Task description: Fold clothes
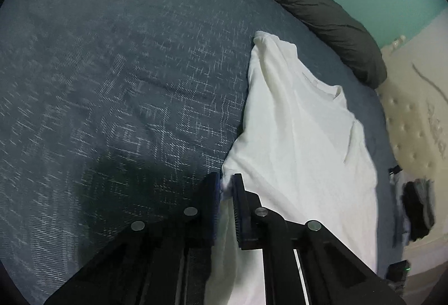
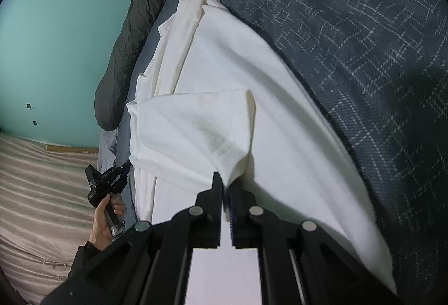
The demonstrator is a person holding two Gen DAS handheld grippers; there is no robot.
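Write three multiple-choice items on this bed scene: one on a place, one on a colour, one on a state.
1. Where does the white cotton T-shirt lie?
A. on the dark blue patterned bedspread
B. on the floor
C. on a chair

2. What colour is the wall?
A. red
B. turquoise
C. black

3. How do the right gripper's jaws stand?
A. wide open, empty
B. out of view
C. shut on a fold of the shirt

Answers: 1 A, blue cloth surrounds the shirt; 2 B, turquoise above the bed edge; 3 C, white cloth is pinched between them.
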